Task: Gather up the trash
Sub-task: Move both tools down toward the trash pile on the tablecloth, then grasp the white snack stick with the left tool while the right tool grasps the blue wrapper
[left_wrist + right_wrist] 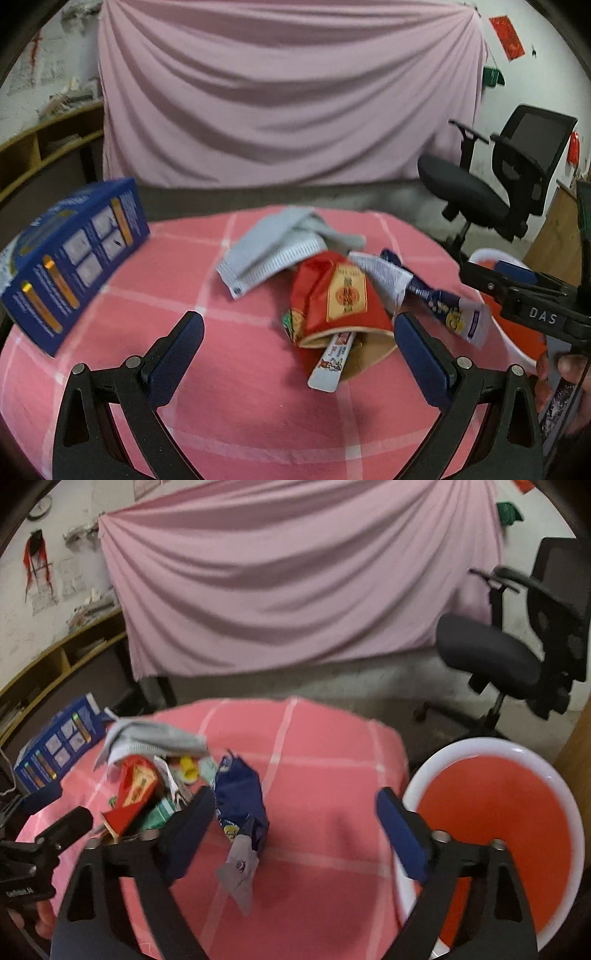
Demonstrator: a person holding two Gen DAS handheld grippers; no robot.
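The trash is all on the pink checked surface [314, 738]: a blue wrapper [242, 805] between my spread right fingers [295, 823], a red packet [340, 302] between my spread left fingers [295, 350]. The red bin [491, 827] at right looks empty, so nothing is collected yet.

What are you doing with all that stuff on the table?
A person is clearing trash off the pink checked table with a grabber in each hand. The left gripper is open near a red paper cup lying on its side. The right gripper is open around a blue wrapper, not squeezing it yet. A red bin with a white rim waits beside the table.
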